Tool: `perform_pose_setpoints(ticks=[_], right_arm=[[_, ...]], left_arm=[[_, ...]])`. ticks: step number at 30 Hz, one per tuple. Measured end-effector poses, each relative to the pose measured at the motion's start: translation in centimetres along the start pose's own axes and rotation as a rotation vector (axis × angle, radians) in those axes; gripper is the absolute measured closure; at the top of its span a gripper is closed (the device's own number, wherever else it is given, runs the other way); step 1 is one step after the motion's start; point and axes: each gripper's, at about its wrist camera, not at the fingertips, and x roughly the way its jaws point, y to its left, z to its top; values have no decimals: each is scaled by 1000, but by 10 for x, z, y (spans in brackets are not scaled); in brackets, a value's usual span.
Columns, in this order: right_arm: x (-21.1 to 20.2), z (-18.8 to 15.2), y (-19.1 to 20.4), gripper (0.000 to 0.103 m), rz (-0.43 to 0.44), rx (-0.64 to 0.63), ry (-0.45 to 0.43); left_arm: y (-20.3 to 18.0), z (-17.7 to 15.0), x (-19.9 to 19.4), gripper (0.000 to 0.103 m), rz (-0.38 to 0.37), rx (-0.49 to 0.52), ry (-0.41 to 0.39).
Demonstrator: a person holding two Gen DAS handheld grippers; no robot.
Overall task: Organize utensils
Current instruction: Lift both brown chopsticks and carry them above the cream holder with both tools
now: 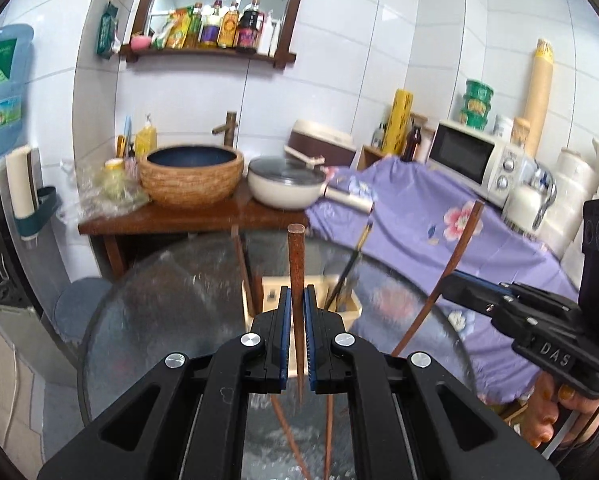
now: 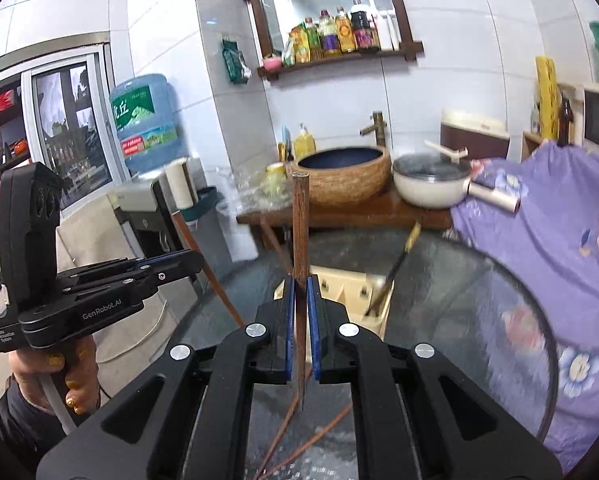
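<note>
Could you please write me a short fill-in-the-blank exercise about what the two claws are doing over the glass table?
1. Each claw, the left claw and the right claw, is shut on a single wooden ____.
2. The cream utensil box stands on a round table with a top made of ____.
3. More chopsticks lie loose on the table ____ the raised claws.
4. The purple cloth beside the table has a ____ print.

Missing words: chopstick; glass; below; floral

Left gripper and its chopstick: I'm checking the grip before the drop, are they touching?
Touching. The left wrist view shows the left gripper with both blue pads pressed against the chopstick.
</note>
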Motion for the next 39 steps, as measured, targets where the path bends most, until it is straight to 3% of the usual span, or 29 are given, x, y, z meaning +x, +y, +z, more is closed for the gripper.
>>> perform_pose_setpoints(ticks=[6, 9, 14, 16, 27, 39], right_arm=[[3, 63, 0, 96, -40, 5, -76], [6, 83, 0, 96, -73, -5, -118], [34, 95, -5, 96, -134, -17, -140], [51, 88, -9, 96, -159, -19, -129], [113, 17, -42, 96, -180, 29, -33], [132, -18, -49, 96, -214, 32, 16]], left_arm=[[-3, 61, -1, 97, -39, -55, -25], [-7, 88, -2, 97, 27, -52, -97], [-8, 104, 18, 97, 121, -46, -158], [-8, 98, 36, 97, 154, -40, -156], [3, 30, 100, 97, 173, -28, -29], [12, -19, 135, 96, 192, -10, 84]])
